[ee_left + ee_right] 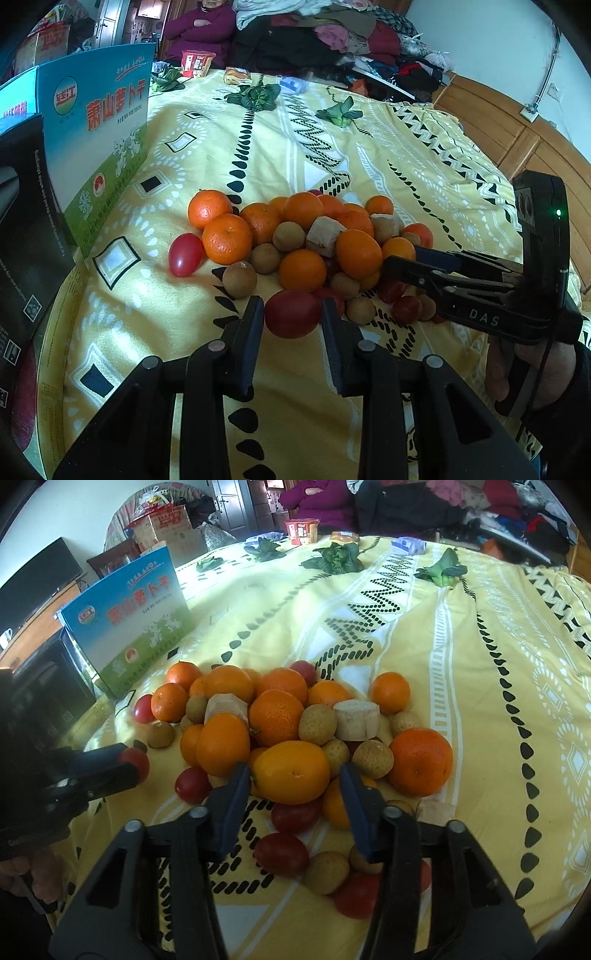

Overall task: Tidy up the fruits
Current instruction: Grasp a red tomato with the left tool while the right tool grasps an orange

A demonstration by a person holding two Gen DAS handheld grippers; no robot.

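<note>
red tomato [292, 313] pinched in left gripper [292, 317], angled downward.

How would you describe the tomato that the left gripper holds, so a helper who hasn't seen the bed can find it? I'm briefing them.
On the yellow patterned bedspread lies a heap of oranges and small brown fruits. At its near edge, the left gripper is shut on a dark red oval cherry tomato. Unlike the brighter red tomato lying alone beside the heap, this one sits clamped between blue-padded gripper fingers.
</note>
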